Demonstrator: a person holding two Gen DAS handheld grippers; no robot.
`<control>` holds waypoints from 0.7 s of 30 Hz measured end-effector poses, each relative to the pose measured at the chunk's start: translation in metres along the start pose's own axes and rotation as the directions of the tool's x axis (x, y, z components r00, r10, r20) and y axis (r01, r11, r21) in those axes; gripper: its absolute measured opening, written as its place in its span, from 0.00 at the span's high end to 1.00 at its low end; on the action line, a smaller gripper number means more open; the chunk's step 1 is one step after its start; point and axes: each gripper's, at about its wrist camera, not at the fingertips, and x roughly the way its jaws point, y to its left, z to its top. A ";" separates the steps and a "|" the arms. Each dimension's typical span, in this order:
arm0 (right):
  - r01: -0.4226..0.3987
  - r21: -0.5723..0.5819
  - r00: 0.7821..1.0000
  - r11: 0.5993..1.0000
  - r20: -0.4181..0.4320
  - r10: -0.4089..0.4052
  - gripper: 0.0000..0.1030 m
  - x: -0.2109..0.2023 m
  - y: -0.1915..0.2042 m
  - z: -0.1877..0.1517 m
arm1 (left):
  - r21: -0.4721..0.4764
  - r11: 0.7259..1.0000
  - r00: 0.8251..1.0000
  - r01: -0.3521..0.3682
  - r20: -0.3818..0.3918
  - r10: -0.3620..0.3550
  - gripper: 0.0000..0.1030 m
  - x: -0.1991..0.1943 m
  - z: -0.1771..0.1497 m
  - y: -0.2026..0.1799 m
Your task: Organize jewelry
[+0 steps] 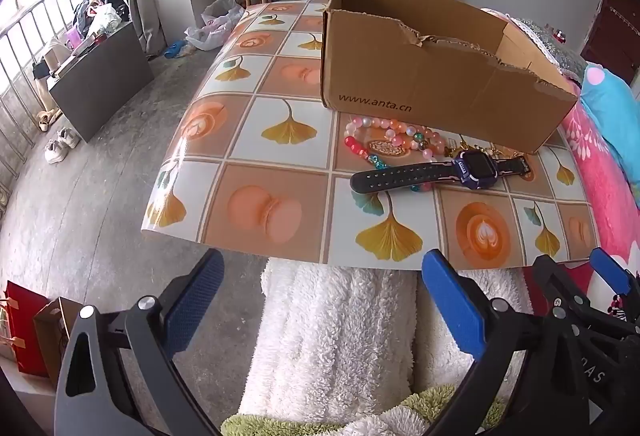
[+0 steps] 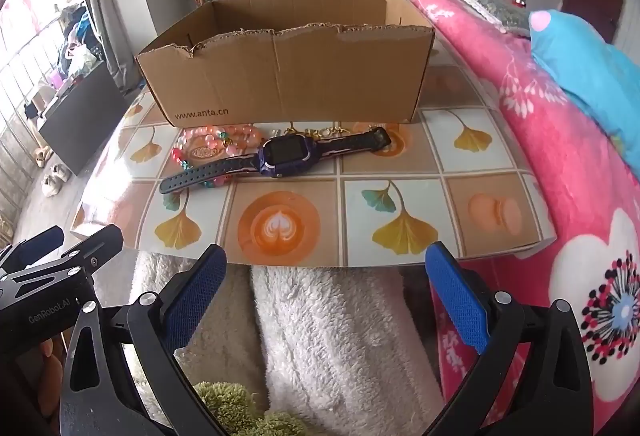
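Both wrist views, taken with the cardboard box as landmark. The box stands open-topped on the patterned worktop, its torn front wall facing me; from here I cannot see its floor.

Just in front of that wall lies the jewelry. A purple watch with a black perforated strap is stretched flat along the box front. To the box's left-front corner a pink bead bracelet lies partly under the strap, touching it — red and teal beads show at its near side. Small gold-coloured pieces sit between the watch and the box wall, too small to identify.

I hold the left tongs and the right tongs well short of the box, off the near edge of the worktop, above a white fleece cover. Both tilt downward, blue pads spread fully apart, nothing between them.

Right of the box: a pink flowered blanket.
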 end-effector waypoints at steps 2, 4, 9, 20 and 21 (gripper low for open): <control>0.003 0.000 1.000 1.000 0.001 -0.003 0.07 0.000 0.001 0.000 | 0.000 1.000 1.000 0.000 0.000 0.000 0.05 0.000 0.000 0.000; 0.003 -0.001 1.000 1.000 0.002 -0.003 0.07 0.000 0.001 0.000 | 0.000 1.000 1.000 0.000 0.001 0.000 0.05 0.000 0.000 0.000; 0.004 -0.003 1.000 1.000 0.006 -0.004 0.07 -0.001 0.000 0.000 | 0.000 1.000 1.000 0.000 0.001 0.000 0.05 0.000 0.000 0.000; 0.018 -0.006 1.000 1.000 0.007 -0.018 0.07 0.001 0.005 0.001 | -0.001 1.000 1.000 0.007 0.006 -0.007 0.05 -0.002 0.002 0.002; 0.026 -0.008 1.000 1.000 0.009 -0.026 0.07 -0.001 0.005 0.001 | -0.001 1.000 1.000 0.009 0.006 -0.009 0.05 -0.002 0.002 0.002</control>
